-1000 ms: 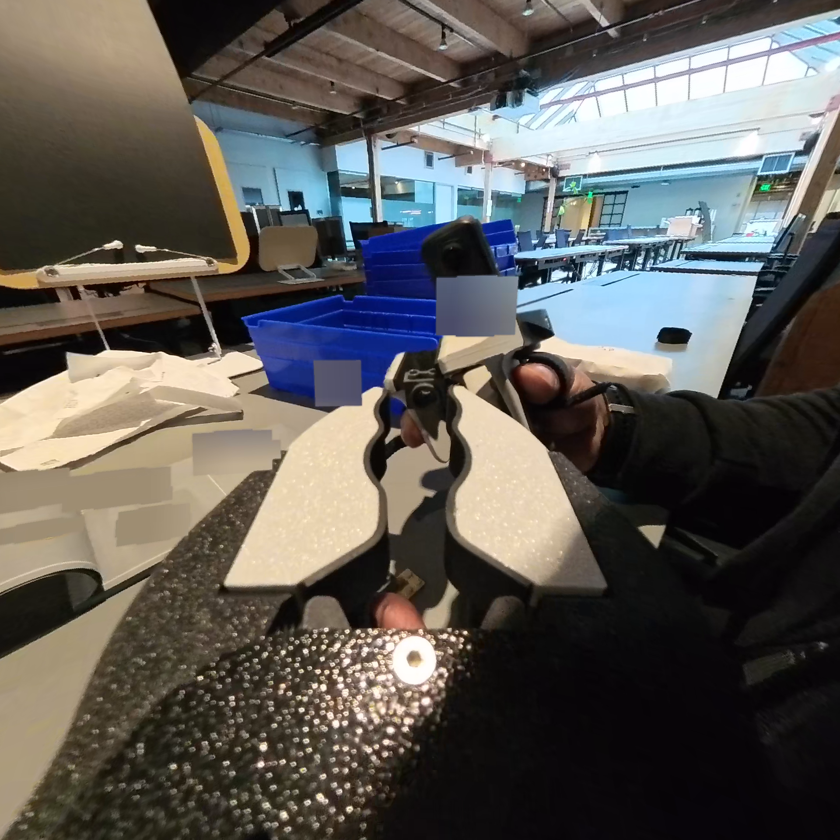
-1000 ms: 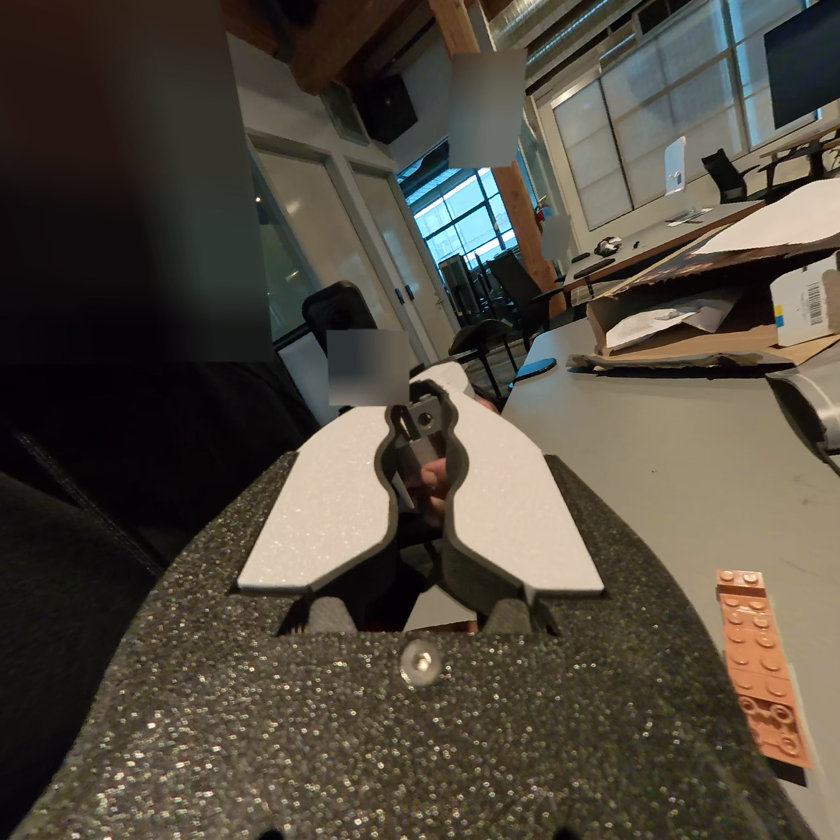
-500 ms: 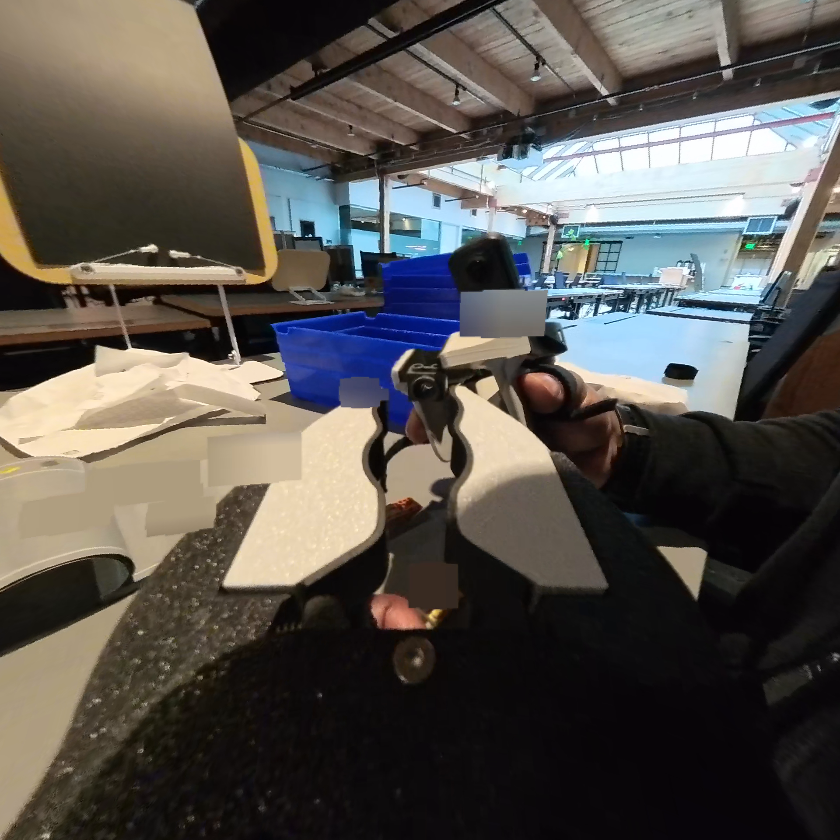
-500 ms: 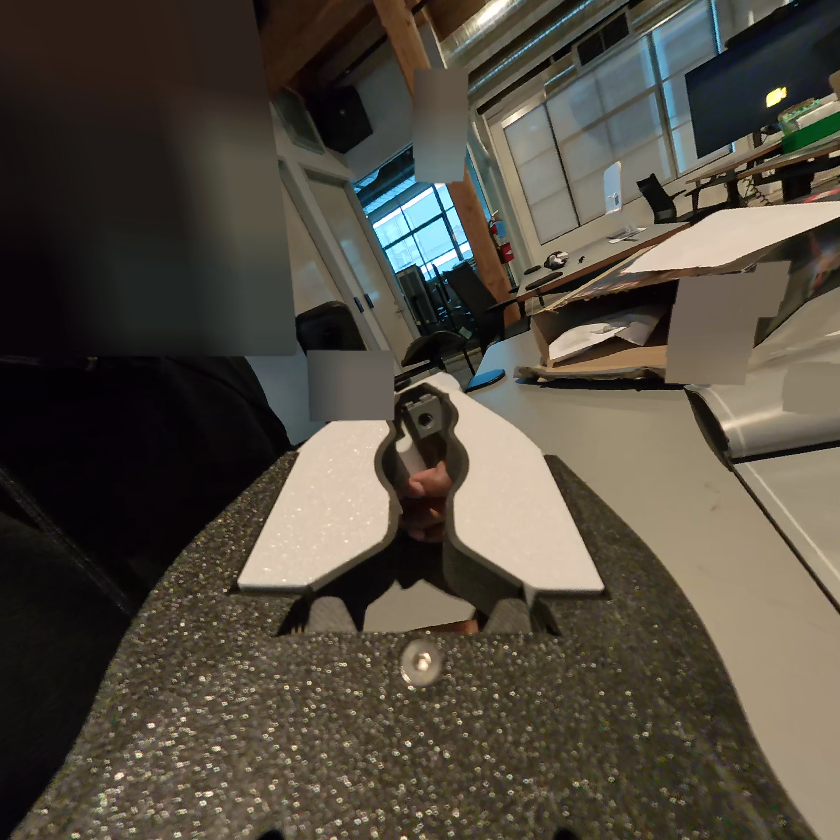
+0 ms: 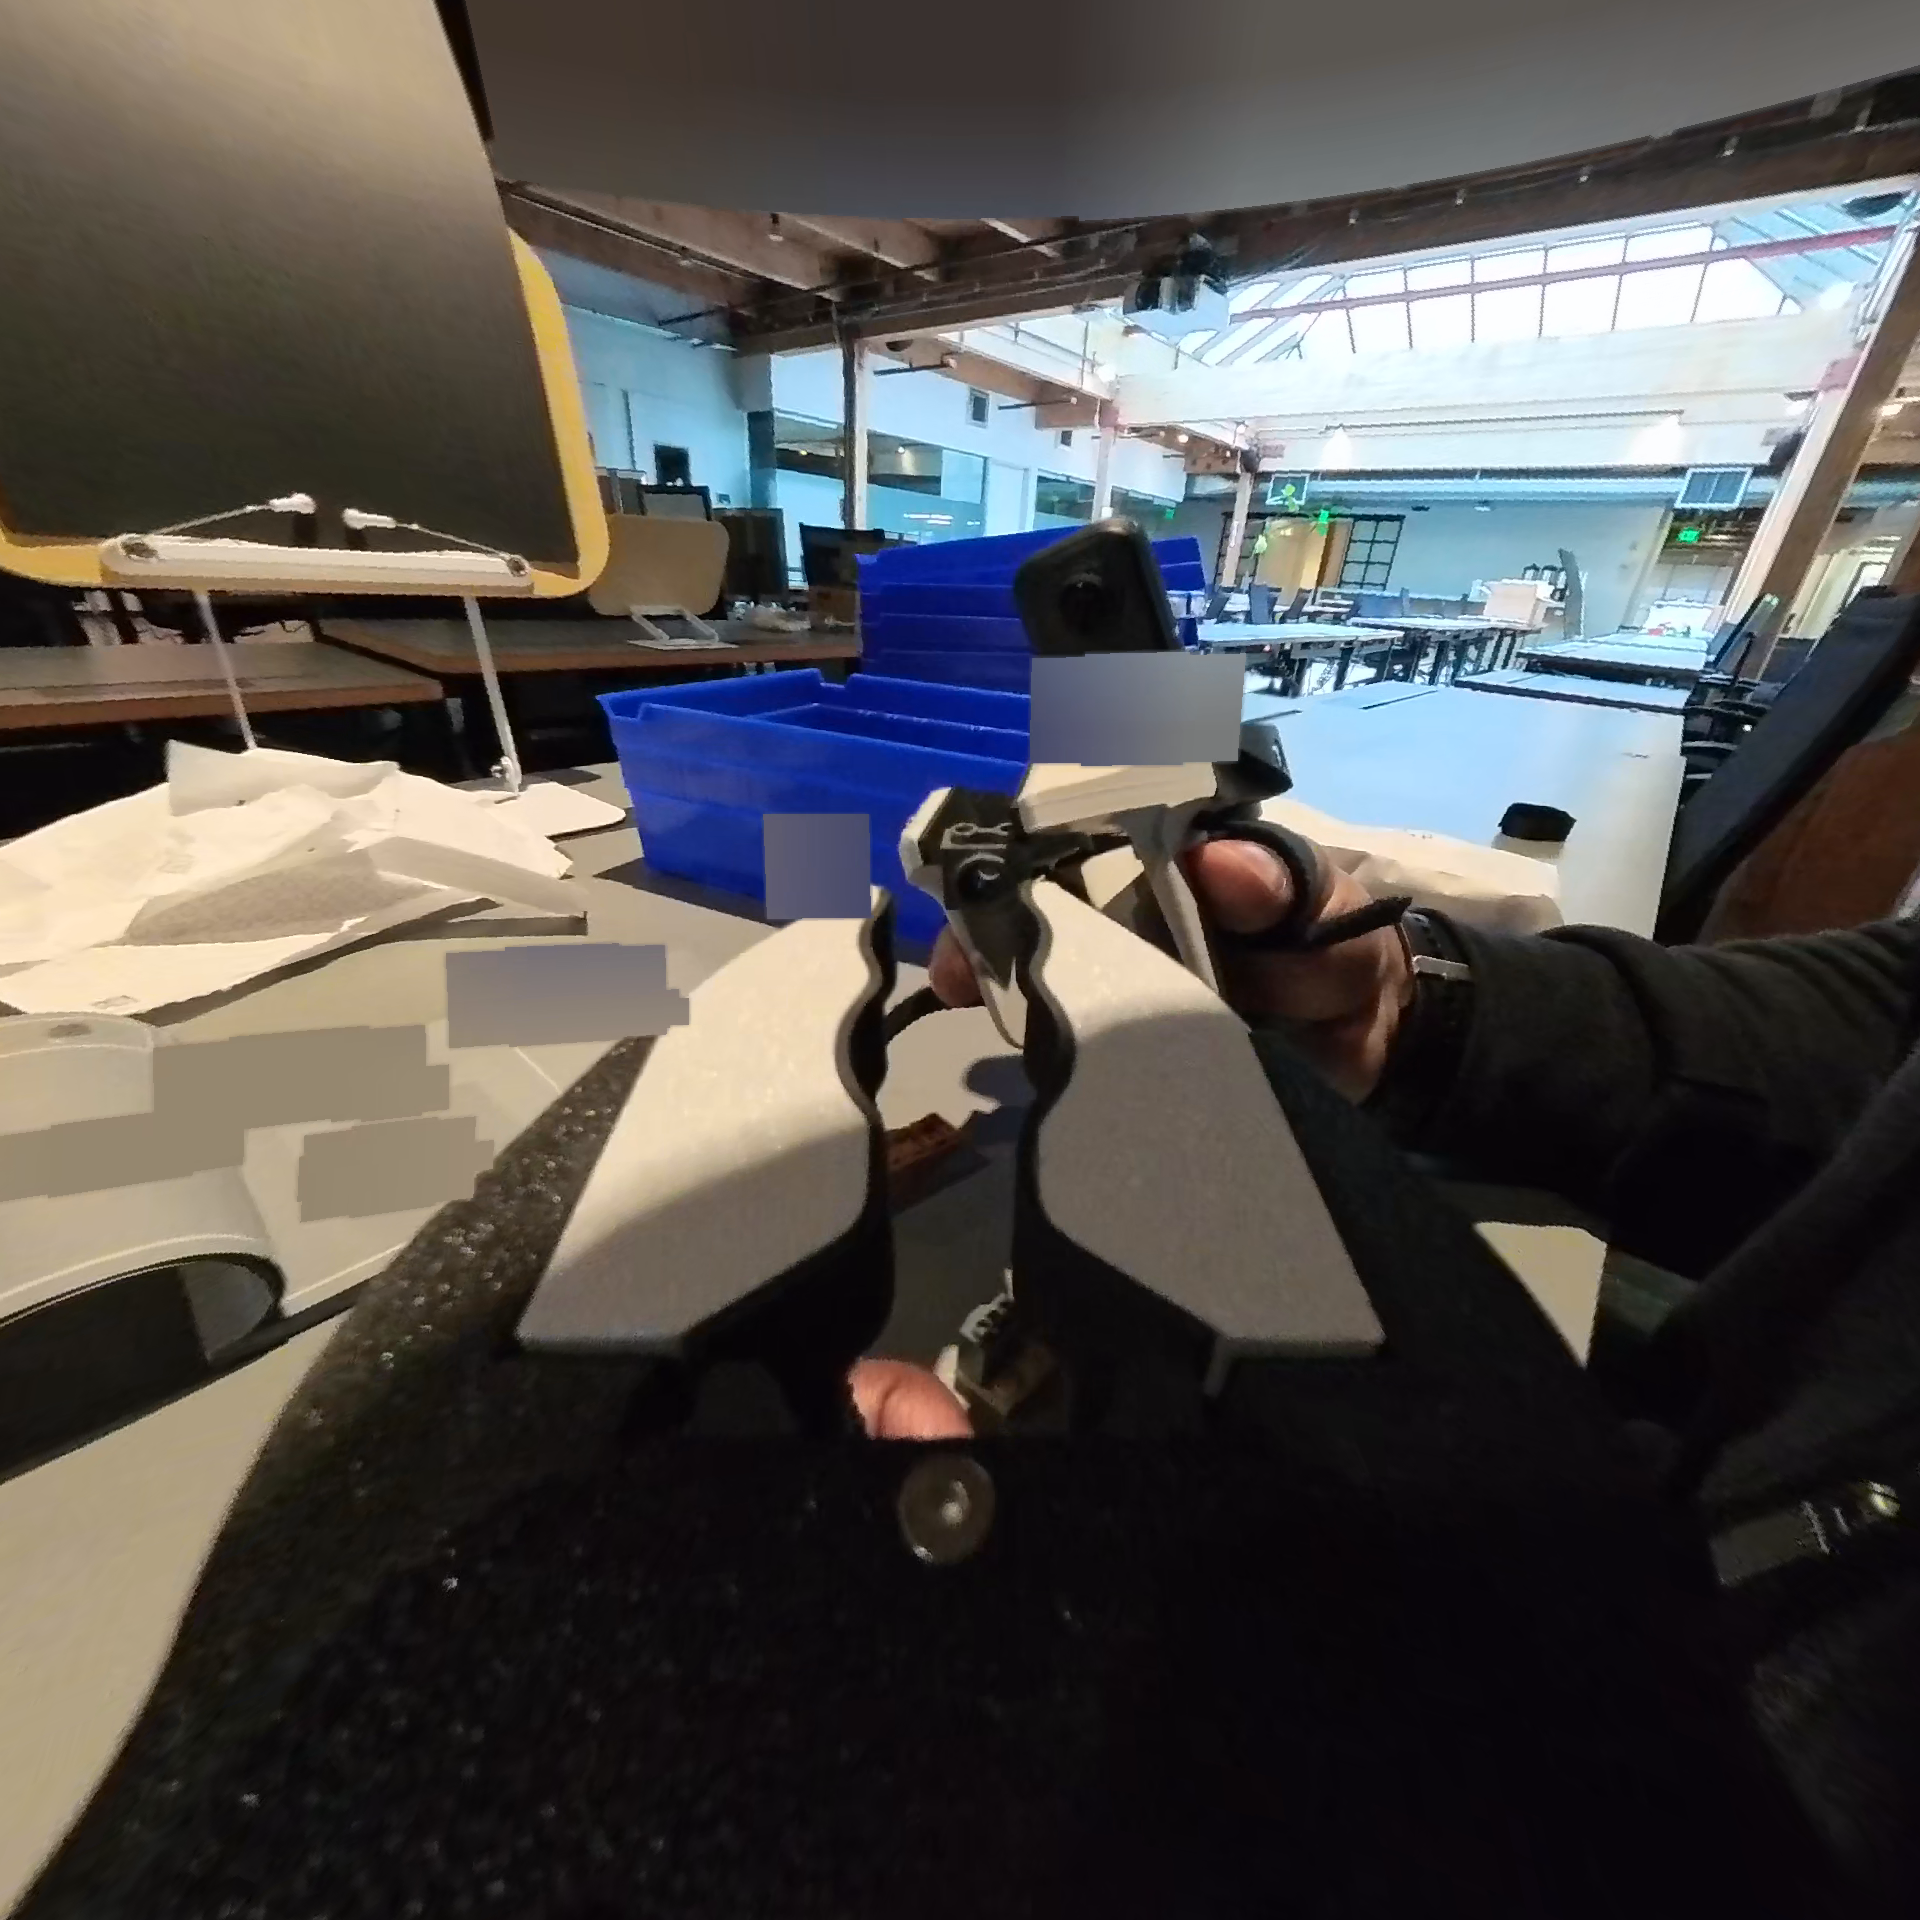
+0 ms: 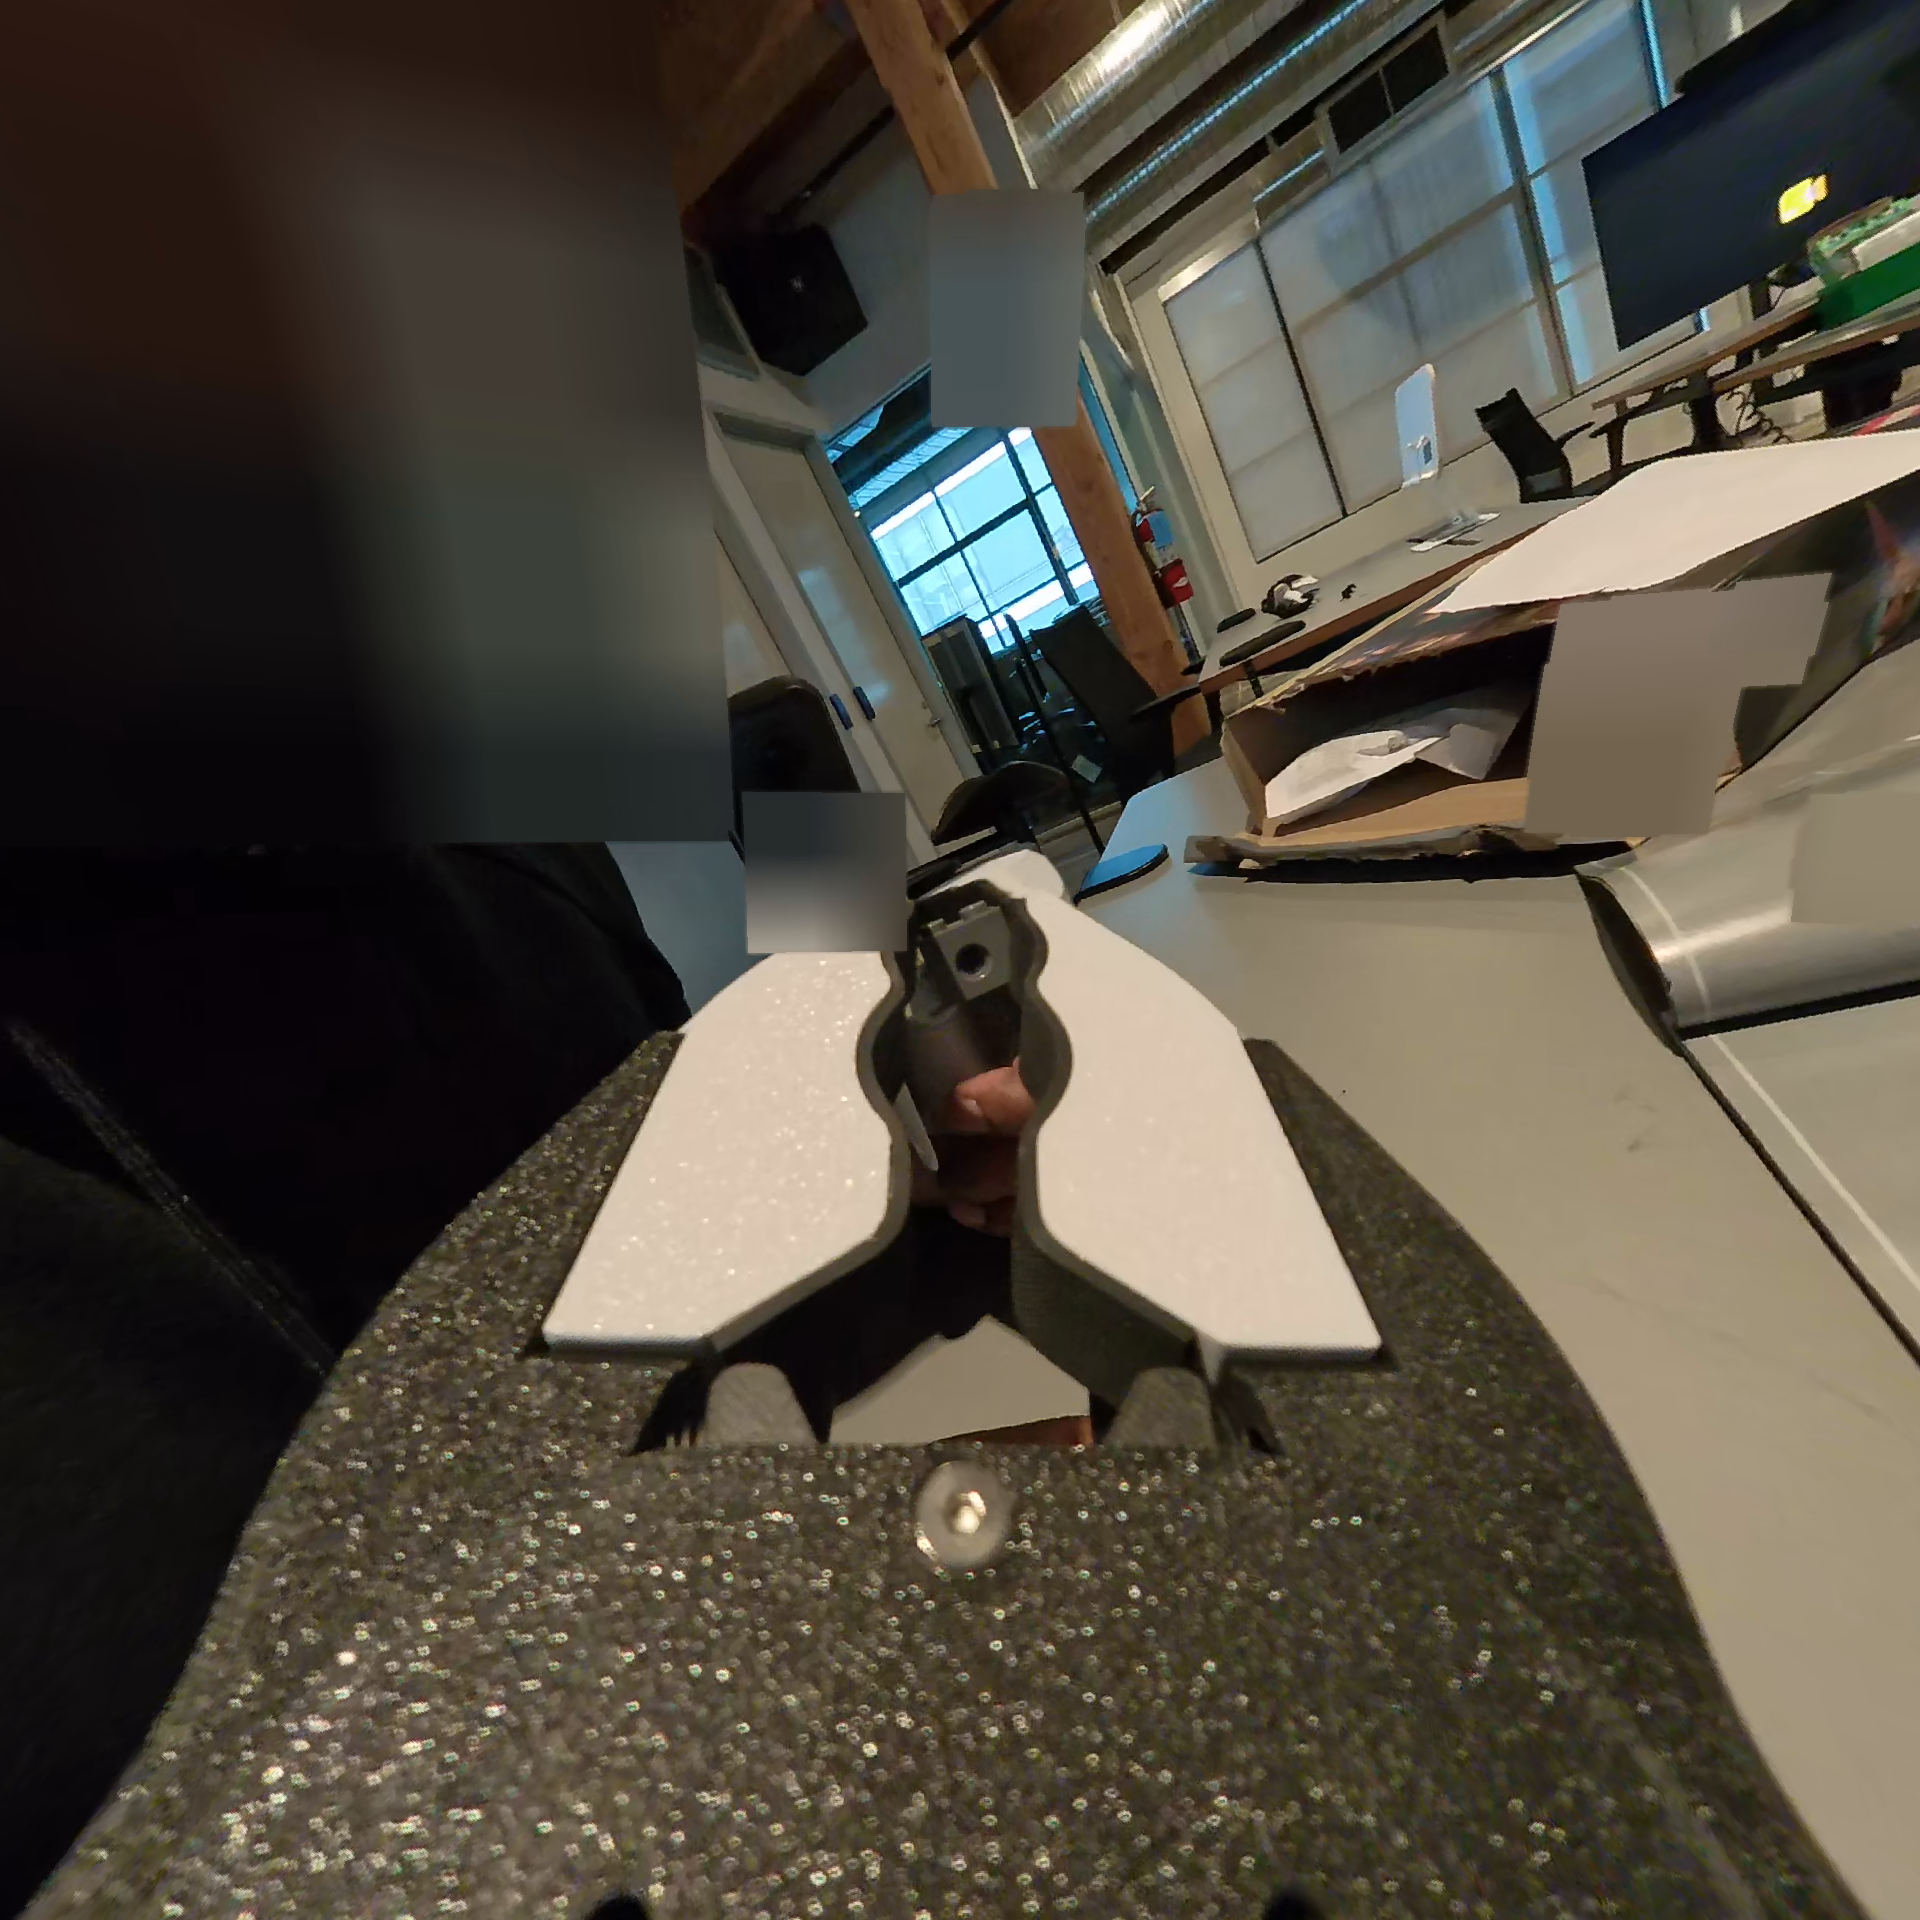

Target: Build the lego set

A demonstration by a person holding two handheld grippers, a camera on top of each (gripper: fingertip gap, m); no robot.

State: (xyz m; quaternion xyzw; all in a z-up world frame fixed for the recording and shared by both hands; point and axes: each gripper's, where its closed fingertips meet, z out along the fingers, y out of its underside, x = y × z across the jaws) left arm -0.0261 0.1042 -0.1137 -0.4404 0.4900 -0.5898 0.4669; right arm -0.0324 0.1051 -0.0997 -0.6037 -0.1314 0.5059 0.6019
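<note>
In the left wrist view my left gripper (image 5: pixel 956 914) is held above the grey table (image 5: pixel 83 1558), fingers a little apart with nothing between them. Through the gap a brown lego piece (image 5: pixel 925 1143) lies on the table. A small brown and white piece (image 5: pixel 997 1361) shows low down next to a thumb (image 5: pixel 899 1397). My right gripper (image 5: pixel 977 904), held by a hand (image 5: pixel 1299 977), faces the left one closely. In the right wrist view my right gripper (image 6: pixel 966 925) has a narrow gap, and the left gripper's grey tip block (image 6: pixel 971 956) shows through it.
Blue bins (image 5: pixel 810 748) stand behind the grippers. White paper (image 5: pixel 260 862) and an open booklet (image 5: pixel 125 1247) lie to the left under a dark screen on a stand (image 5: pixel 260 260). An open cardboard box (image 6: pixel 1403 748) and a grey bag (image 6: pixel 1766 935) lie on the table (image 6: pixel 1403 1091). My two grippers' fingertips are within a few centimetres of each other.
Both grippers stay face to face and keep the same gap. The right wrist view has swung away from the orange lego plate seen a second ago. The left view has shifted slightly.
</note>
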